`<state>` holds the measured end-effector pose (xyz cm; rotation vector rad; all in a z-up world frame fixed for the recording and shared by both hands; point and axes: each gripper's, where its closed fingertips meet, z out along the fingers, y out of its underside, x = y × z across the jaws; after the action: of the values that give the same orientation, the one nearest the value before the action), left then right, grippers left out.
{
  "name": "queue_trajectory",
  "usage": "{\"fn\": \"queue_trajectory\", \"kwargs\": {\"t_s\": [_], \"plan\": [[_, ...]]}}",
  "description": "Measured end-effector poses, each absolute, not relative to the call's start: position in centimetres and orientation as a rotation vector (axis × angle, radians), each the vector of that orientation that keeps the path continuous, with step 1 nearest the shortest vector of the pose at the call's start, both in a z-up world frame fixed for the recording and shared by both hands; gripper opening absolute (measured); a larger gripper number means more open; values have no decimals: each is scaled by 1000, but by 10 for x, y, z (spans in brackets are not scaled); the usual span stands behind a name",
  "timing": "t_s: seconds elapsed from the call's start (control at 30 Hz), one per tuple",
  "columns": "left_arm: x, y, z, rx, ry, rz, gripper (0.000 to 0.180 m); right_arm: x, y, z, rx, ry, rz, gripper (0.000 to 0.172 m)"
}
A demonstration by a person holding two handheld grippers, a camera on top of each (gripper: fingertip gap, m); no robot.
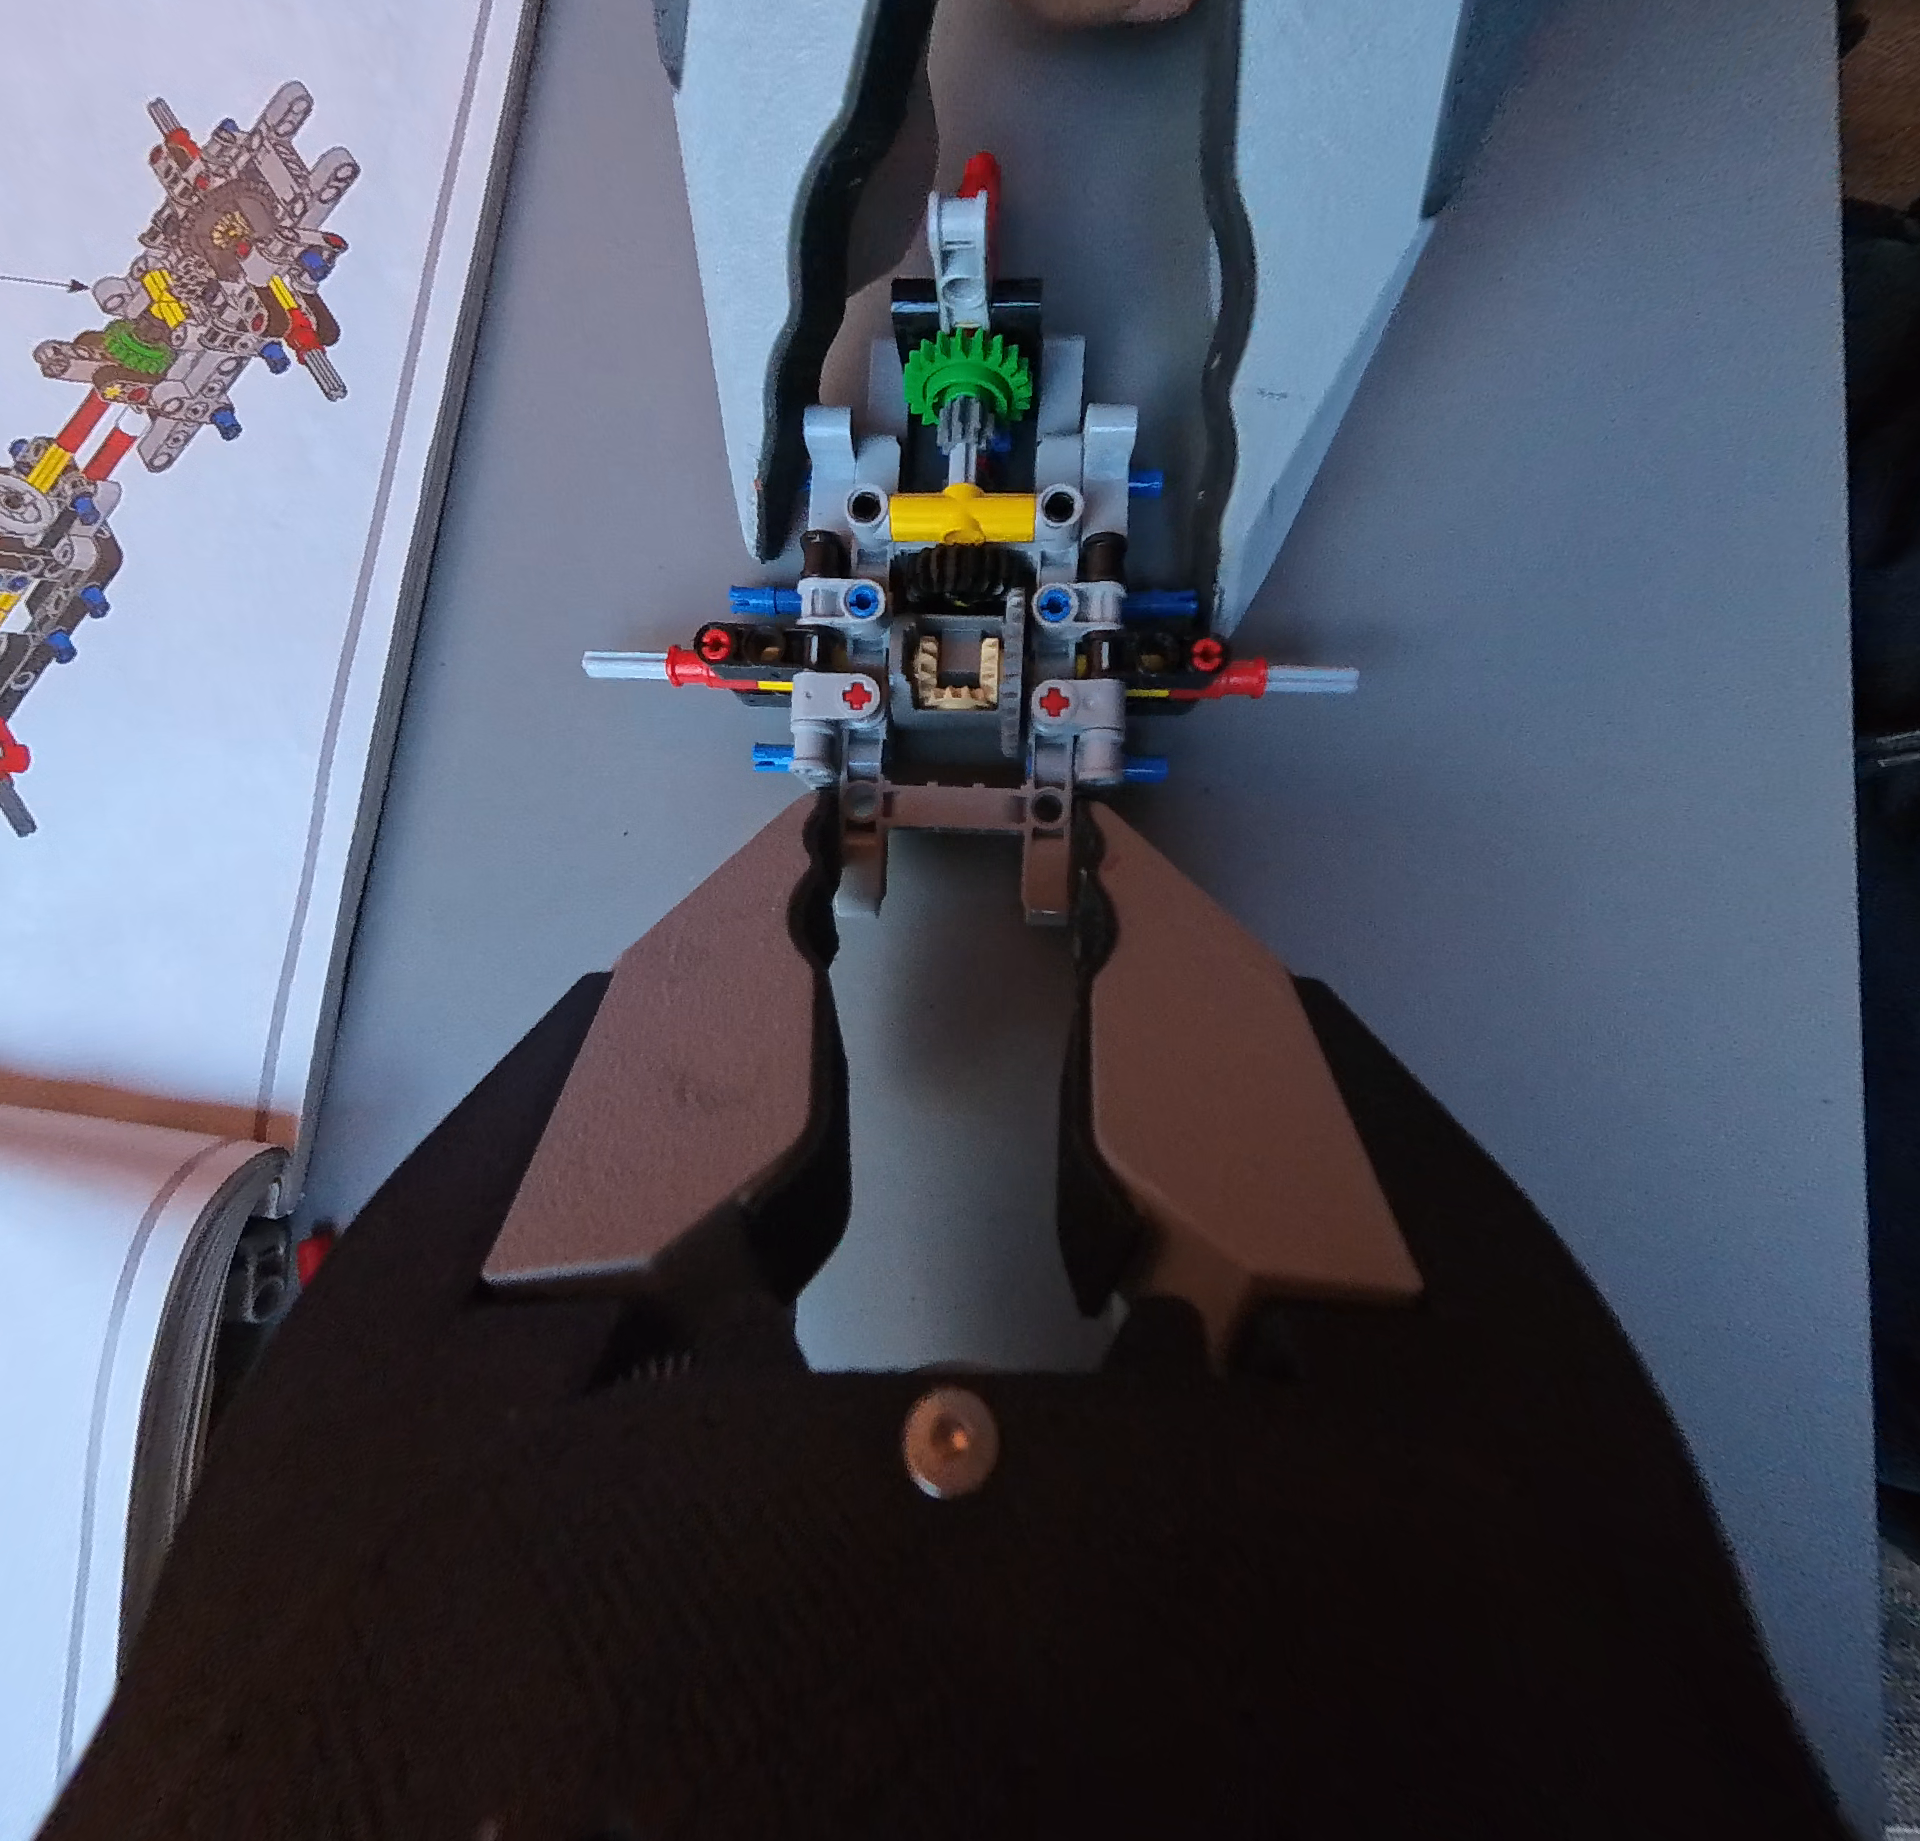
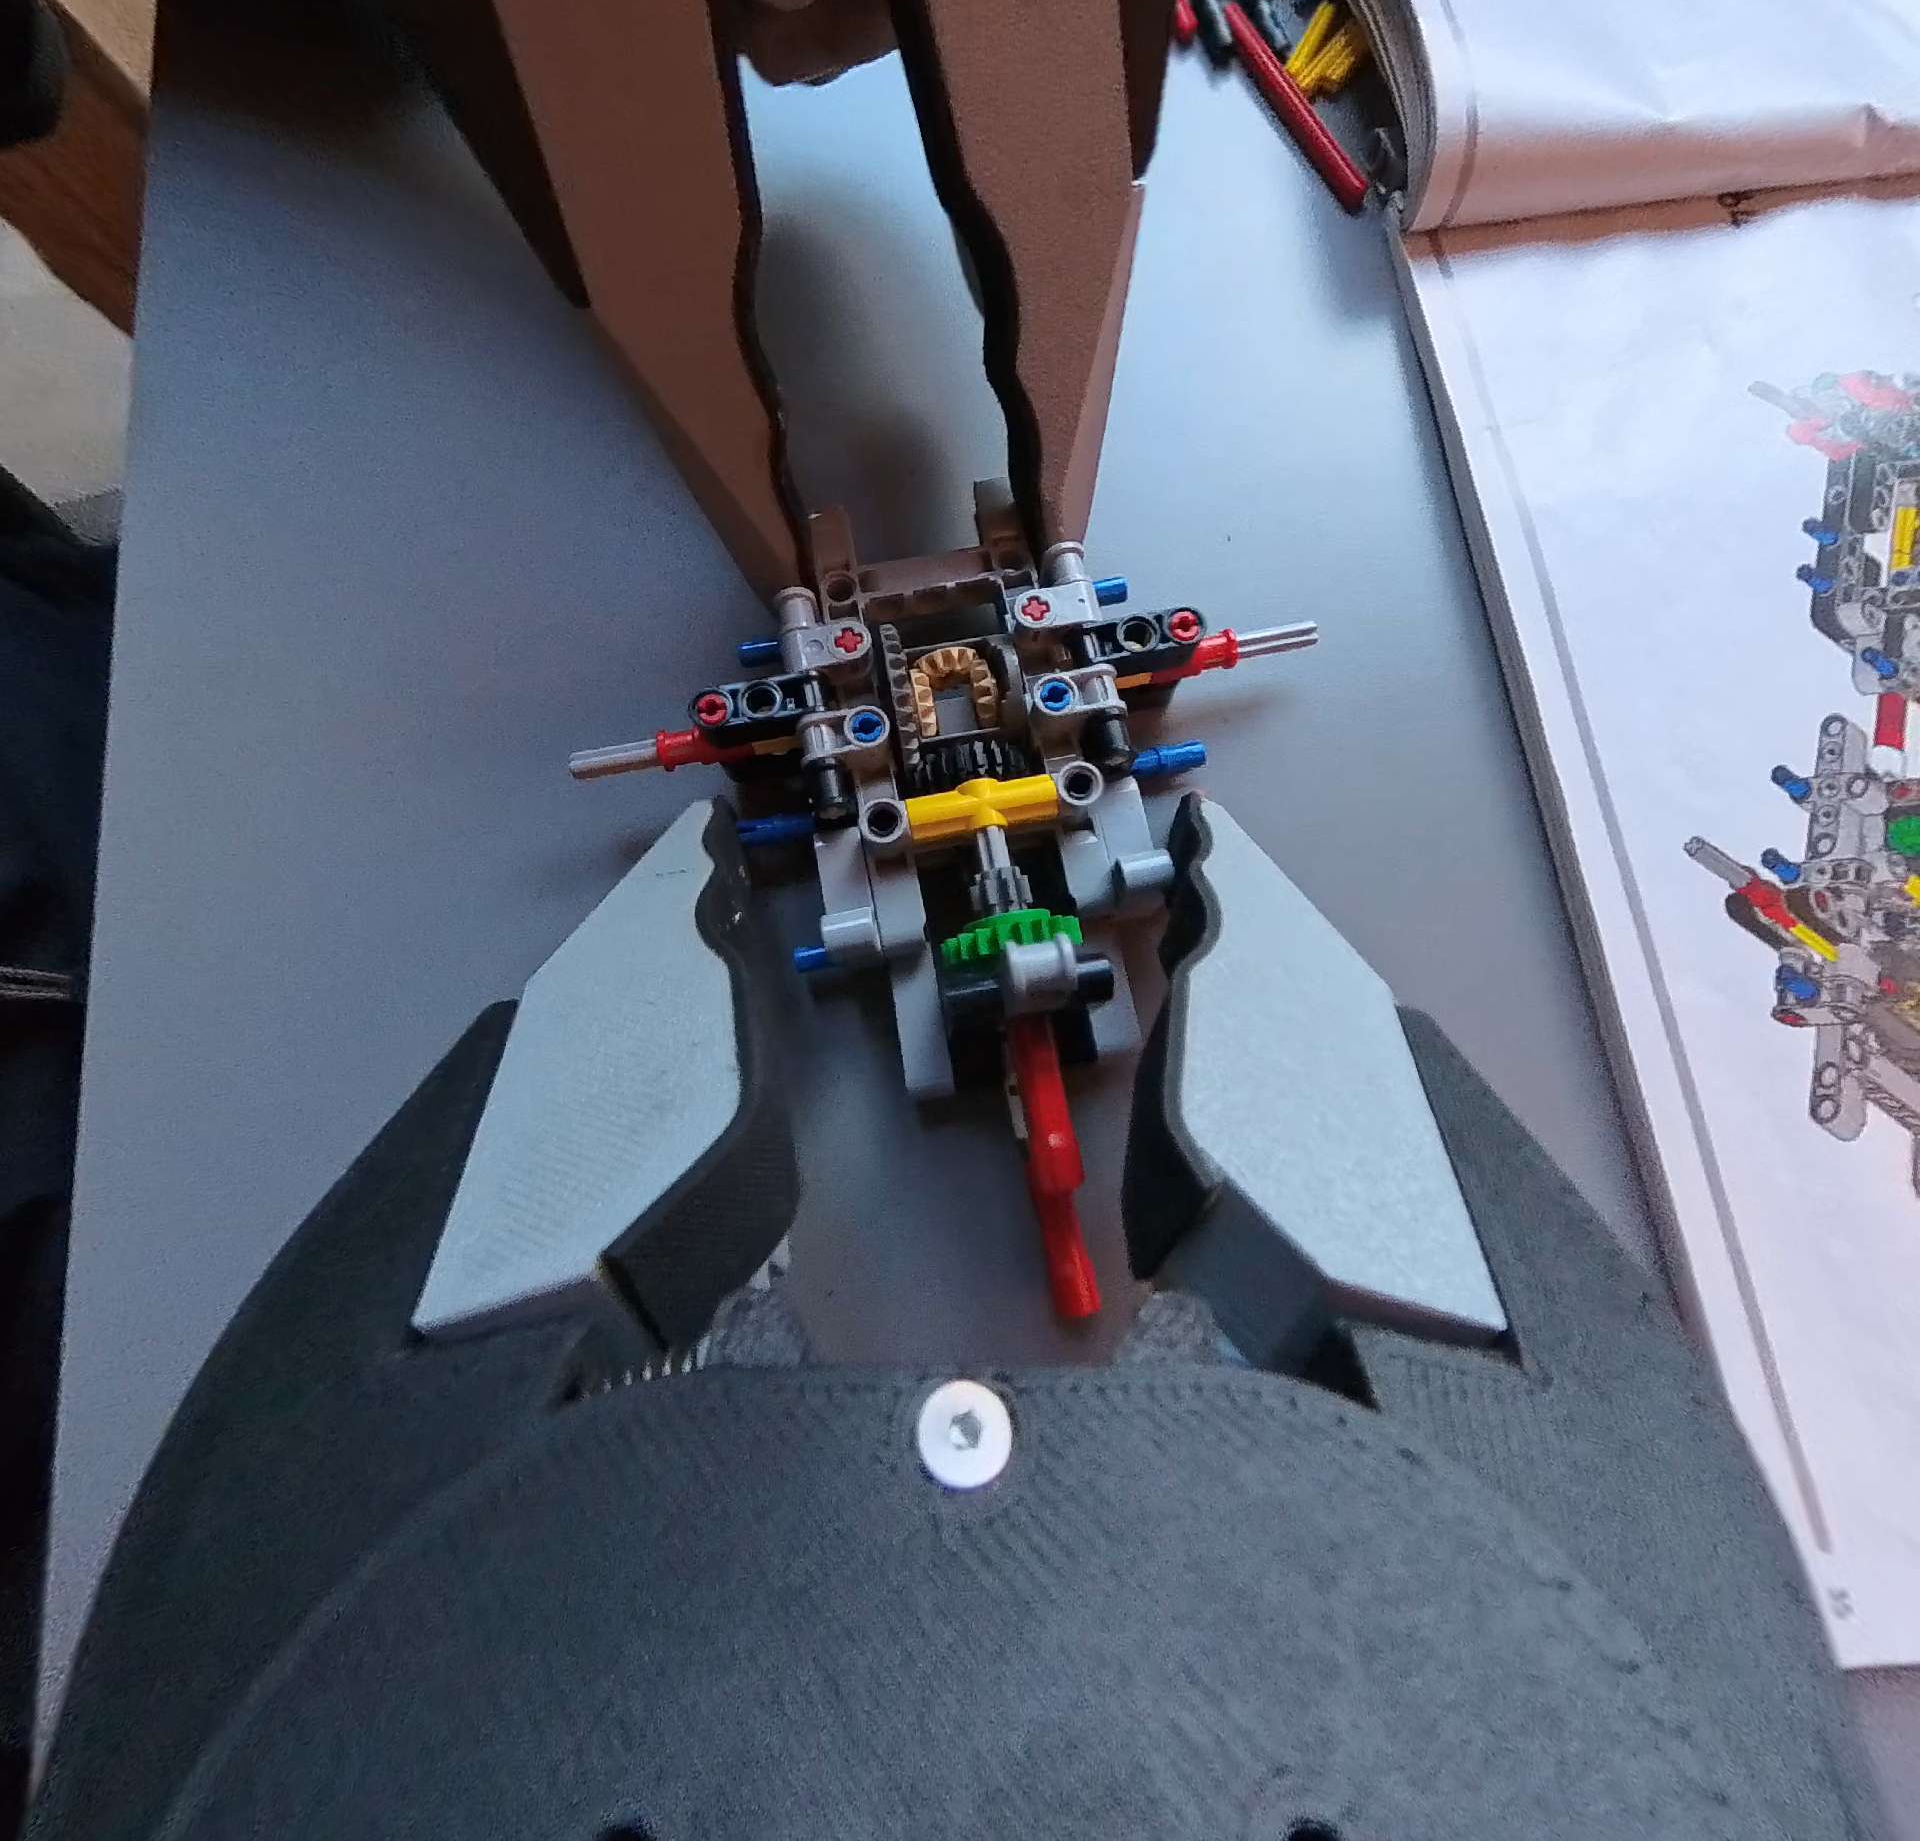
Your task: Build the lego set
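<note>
One grey plastic brick-built gear assembly (image 1: pixel 961 607) lies on the one grey desk (image 1: pixel 1507 856). It carries one green gear (image 1: pixel 964 370), one yellow connector (image 1: pixel 961 515) and two light grey axles (image 1: pixel 623 665) sticking out sideways. Two tongs reach it: one brown pair (image 1: pixel 956 835), one grey pair (image 2: pixel 961 856). One open white instruction booklet (image 1: pixel 208 544) lies beside the assembly, with one small heap of loose pieces (image 2: pixel 1268 4) near it.

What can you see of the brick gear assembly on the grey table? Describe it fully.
The gear assembly is plastic: grey beams, a tan gear cluster in the middle, a green gear, a yellow connector, blue pins, red-tipped axles jutting sideways. It lies flat on the grey table. The left tongs clamp its grey end frame; the right tongs straddle the green-gear end.
</note>
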<state>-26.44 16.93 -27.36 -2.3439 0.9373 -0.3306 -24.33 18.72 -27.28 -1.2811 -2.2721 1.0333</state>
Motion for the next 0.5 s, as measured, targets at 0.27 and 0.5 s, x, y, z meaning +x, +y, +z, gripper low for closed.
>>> {"fn": "queue_trajectory", "kwargs": {"t_s": [0.27, 0.5], "plan": [[-265, 169, -274, -2351, 911, -336, 40, -245, 188, -273, -1151, -2243, 927, 81], [-268, 170, -274, -2335, 899, -328, 41, -248, 188, -272, -1130, -2235, 950, 83]]}}
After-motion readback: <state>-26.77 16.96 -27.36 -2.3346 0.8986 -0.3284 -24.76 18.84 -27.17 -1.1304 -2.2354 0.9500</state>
